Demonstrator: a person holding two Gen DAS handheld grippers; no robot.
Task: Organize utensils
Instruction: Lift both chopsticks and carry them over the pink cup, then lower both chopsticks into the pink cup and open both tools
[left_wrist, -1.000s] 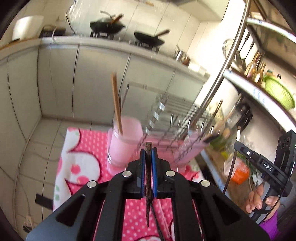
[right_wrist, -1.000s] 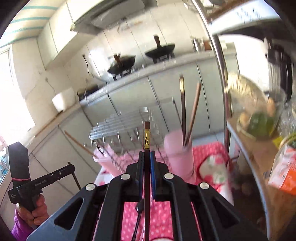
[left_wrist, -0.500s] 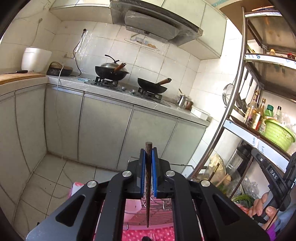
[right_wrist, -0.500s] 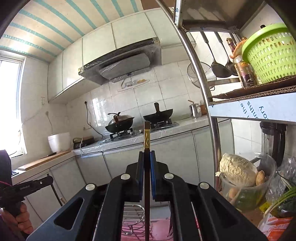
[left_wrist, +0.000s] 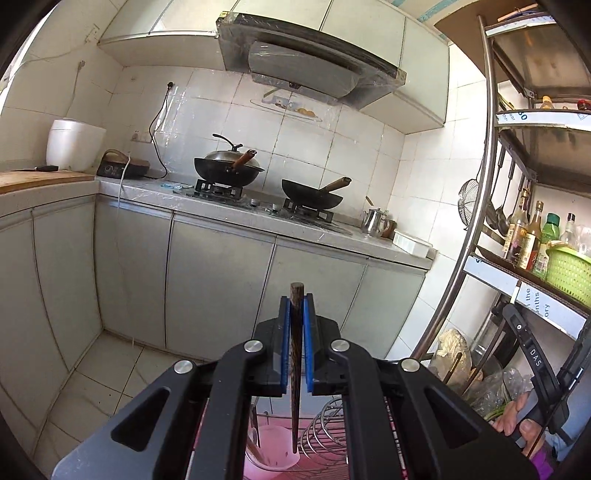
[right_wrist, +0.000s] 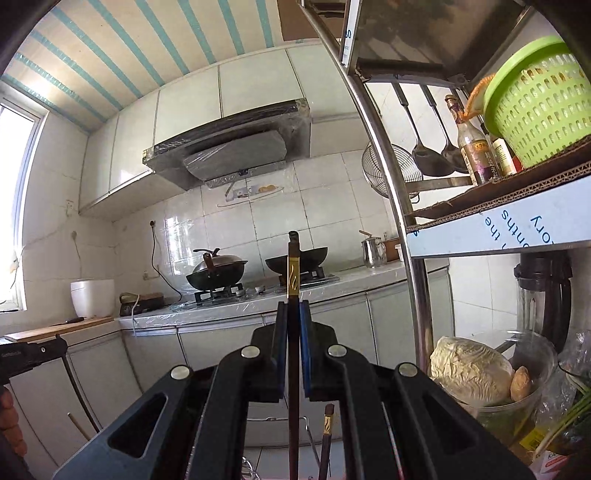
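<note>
Dark wood is clamped upright between the blue pads of the left gripper (left_wrist: 296, 306): a brown chopstick (left_wrist: 295, 369) is held there, its blunt top standing just above the pads and its thin end hanging down over a pink cup (left_wrist: 273, 456) seen at the bottom edge of the left wrist view. Inside that cup another stick is leaned, and a wire dish rack (left_wrist: 325, 432) is set just beside it on a pink cloth. The right gripper (right_wrist: 293, 317) is likewise closed on a darker chopstick (right_wrist: 293, 369) with a gold band near its top, held upright and reaching well above the pads. A second gold-banded chopstick (right_wrist: 327, 439) is seen lower down, slightly to the right, apparently standing in something hidden below the frame. Behind both grippers a grey tabletop (left_wrist: 266, 218) is carried along the tiled wall, with a lidded wok (left_wrist: 227, 170) and an open wok (left_wrist: 314, 194) on a stove under a range hood (left_wrist: 306, 62), a white rice cooker (left_wrist: 74, 144) at the left end and a small metal kettle (left_wrist: 373, 221) at the right. A metal shelf (right_wrist: 480, 218) is stood on the right, bearing bottles, a green basket (right_wrist: 539, 103), hanging ladles and, lower, a clear bowl with a cabbage (right_wrist: 469, 373). The person's right hand (left_wrist: 517, 421) is visible on its handle in the left wrist view.
</note>
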